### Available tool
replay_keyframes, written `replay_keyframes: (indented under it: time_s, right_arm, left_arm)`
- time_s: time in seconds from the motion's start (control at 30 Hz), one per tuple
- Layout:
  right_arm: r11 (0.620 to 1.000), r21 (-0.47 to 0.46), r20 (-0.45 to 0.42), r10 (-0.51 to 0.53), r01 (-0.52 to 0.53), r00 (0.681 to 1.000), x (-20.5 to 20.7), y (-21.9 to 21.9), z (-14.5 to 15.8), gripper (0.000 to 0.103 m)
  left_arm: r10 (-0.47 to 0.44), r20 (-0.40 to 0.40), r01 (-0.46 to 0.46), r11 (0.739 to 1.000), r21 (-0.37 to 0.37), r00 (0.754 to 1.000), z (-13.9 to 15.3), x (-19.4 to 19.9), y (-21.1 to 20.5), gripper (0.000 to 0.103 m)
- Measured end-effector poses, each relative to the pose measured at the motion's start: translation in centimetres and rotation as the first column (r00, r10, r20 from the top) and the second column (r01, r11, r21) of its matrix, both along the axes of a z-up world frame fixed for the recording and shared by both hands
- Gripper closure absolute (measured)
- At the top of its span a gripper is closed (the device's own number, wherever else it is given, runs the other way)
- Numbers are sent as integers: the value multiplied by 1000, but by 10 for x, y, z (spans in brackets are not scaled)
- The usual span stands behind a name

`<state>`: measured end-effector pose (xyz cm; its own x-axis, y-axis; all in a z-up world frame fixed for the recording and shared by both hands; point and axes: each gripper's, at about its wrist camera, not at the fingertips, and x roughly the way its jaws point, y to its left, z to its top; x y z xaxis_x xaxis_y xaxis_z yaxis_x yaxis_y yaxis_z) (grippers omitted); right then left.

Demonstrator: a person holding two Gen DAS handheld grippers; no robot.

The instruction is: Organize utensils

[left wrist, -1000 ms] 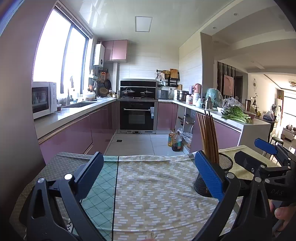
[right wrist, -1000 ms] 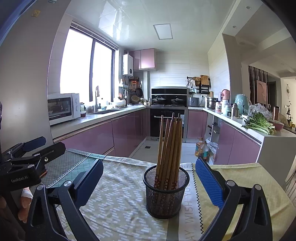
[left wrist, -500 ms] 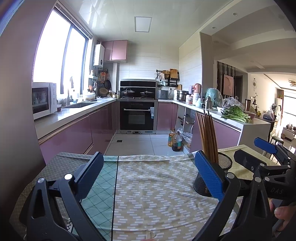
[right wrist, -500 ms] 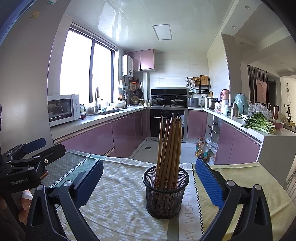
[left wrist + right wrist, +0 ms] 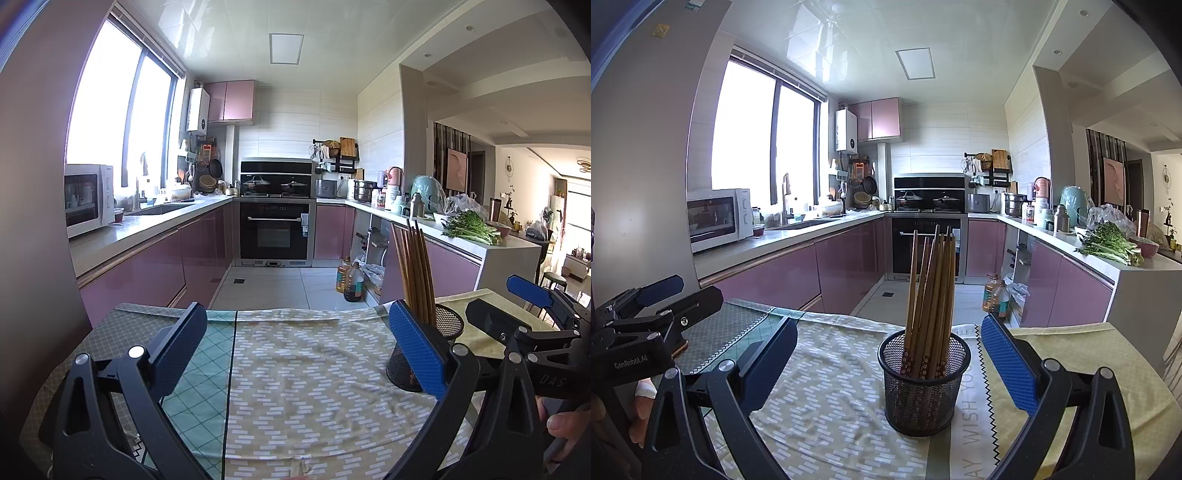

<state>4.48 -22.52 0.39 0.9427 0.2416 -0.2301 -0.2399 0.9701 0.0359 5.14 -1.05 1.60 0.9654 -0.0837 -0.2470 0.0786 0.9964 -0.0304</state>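
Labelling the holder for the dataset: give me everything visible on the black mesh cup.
The black mesh cup is a round wire-mesh cylinder with a solid rim, upright on the patterned tablecloth. It holds a bundle of brown wooden chopsticks, tips up, leaning slightly, with floral-printed lower ends showing through the mesh. It sits ahead of the open right tool, between its fingers' lines, untouched. The left view shows it partly hidden.

Kitchen, pink cabinets (image 5: 147,266), big bright window (image 5: 118,110) left, microwave (image 5: 88,197) on counter; black oven (image 5: 275,232) at back, white tile floor (image 5: 273,288), ceiling light (image 5: 286,48); patterned tablecloth (image 5: 314,387) in front
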Motion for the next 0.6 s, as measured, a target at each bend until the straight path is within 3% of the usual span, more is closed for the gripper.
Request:
replay_keyframes:
  time_s: [0.6]
  right_arm:
    - [1000,7,-3,3,-3,1000,-1,-2,0,7]
  left_arm:
    - [0,-5,0,1000,-3,1000,-1,0,-1,6]
